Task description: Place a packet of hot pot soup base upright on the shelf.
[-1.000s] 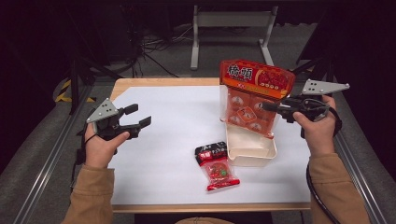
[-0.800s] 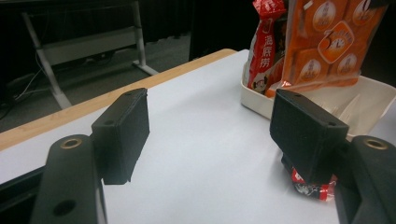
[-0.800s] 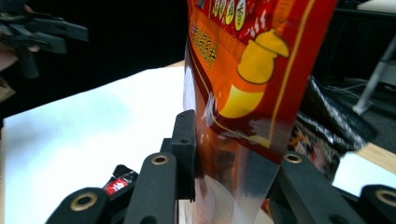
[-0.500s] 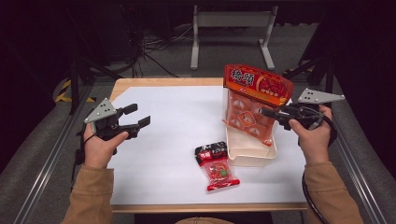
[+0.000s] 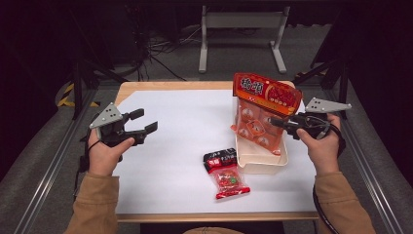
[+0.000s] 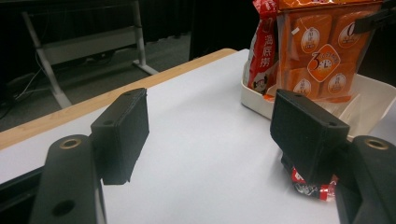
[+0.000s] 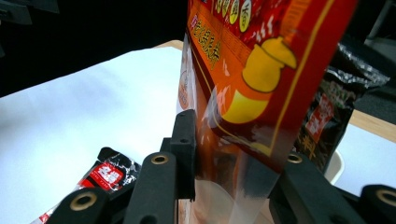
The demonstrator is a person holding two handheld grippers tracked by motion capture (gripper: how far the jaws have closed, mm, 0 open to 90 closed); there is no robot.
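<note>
Right tool [image 5: 277, 122] is gripping the orange snack bag [image 5: 258, 117] upright over the white tray [image 5: 263, 163], apparently seating it there, needing a gentle lowering next, while left tool [image 5: 143, 124] is hovering spread above the surface [image 5: 185, 122].

Looks like a lab or recording studio bay rather than a home. White-topped table [image 5: 185, 146] with a pale wooden edge, set between grey metal rails [image 5: 44, 165] along both sides. Beyond it, bare grey floor [image 5: 234, 58], loose black cables [image 5: 160, 53] trailing across it, and a grey metal stand [image 5: 241, 29] with splayed feet. Black and yellow hazard tape [image 5: 65, 95] on the floor at the left. Dark surroundings, black backdrop, light falling on the tabletop. Instrumented handheld grippers with trailing cables in the person's hands.
</note>
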